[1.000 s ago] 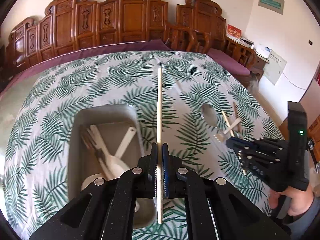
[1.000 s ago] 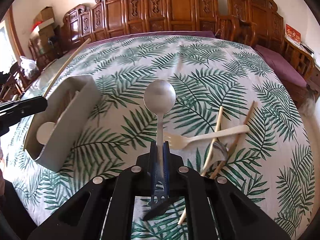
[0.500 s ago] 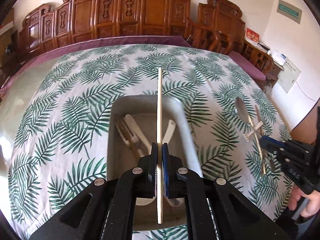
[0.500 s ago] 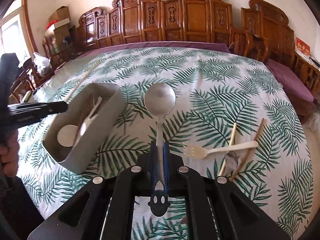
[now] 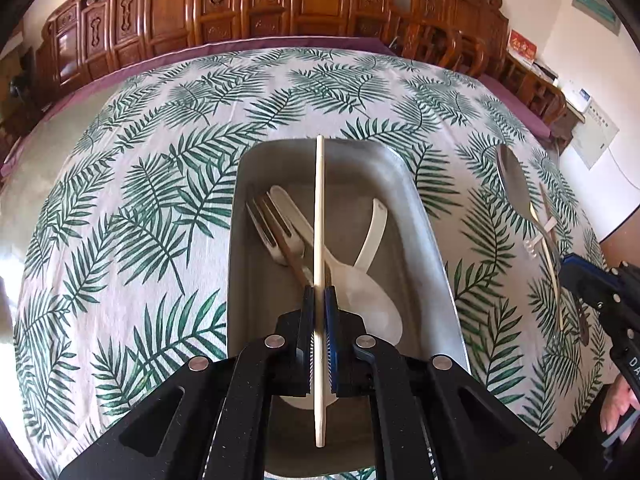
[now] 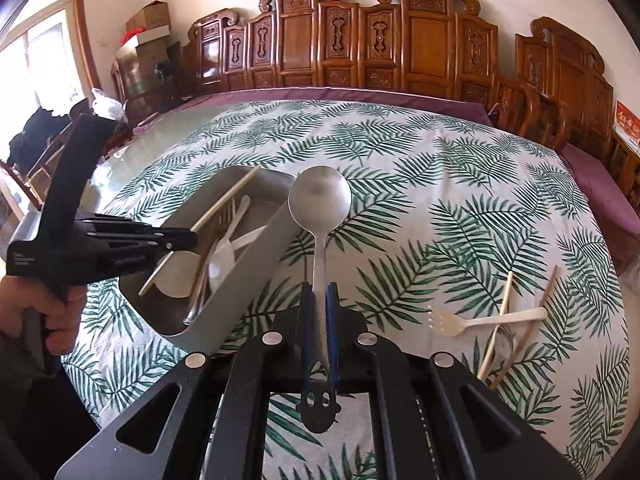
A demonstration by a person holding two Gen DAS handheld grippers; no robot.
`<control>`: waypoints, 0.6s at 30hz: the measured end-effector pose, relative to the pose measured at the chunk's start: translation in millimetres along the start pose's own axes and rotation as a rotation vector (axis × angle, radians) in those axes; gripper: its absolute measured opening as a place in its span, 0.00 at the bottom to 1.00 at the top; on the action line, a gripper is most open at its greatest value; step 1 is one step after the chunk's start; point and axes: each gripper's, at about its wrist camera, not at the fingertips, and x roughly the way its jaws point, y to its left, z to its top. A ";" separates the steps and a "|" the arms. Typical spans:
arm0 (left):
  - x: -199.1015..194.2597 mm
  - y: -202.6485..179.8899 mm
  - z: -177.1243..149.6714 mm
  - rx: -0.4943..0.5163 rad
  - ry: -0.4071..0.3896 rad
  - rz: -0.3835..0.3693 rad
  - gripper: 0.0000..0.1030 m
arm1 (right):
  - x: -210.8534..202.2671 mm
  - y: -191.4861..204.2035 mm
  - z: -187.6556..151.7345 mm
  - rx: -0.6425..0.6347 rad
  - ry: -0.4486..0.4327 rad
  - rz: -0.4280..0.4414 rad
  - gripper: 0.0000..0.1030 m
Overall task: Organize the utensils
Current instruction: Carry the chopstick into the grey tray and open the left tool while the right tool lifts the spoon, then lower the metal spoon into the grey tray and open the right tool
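My left gripper is shut on a pale chopstick and holds it over the grey tray; the right wrist view shows that gripper above the tray. Inside the tray lie a metal fork, a white spoon and other white utensils. My right gripper is shut on the handle of a metal spoon, raised beside the tray's right wall. On the cloth to the right lie a white fork and two chopsticks.
A round table with a leaf-print cloth holds everything. Carved wooden chairs ring its far side. A person's hand grips the left tool at the left edge. Boxes stand in the back left corner.
My left gripper has carried the chopstick from beside the tray to directly over it and lower. My right gripper has lifted the metal spoon and brought it left, next to the tray.
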 end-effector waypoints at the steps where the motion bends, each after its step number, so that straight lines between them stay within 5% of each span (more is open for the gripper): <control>1: 0.5 -0.1 -0.9 0.004 0.005 -0.002 0.04 | 0.1 2.0 0.5 -0.003 -0.001 0.002 0.08; 11: 0.9 6.4 -0.2 -0.012 0.009 -0.014 0.06 | 3.2 23.3 13.1 -0.008 -0.004 0.037 0.08; 18: -22.5 15.8 7.1 -0.017 -0.056 0.003 0.26 | 11.6 48.9 24.6 -0.034 0.001 0.062 0.08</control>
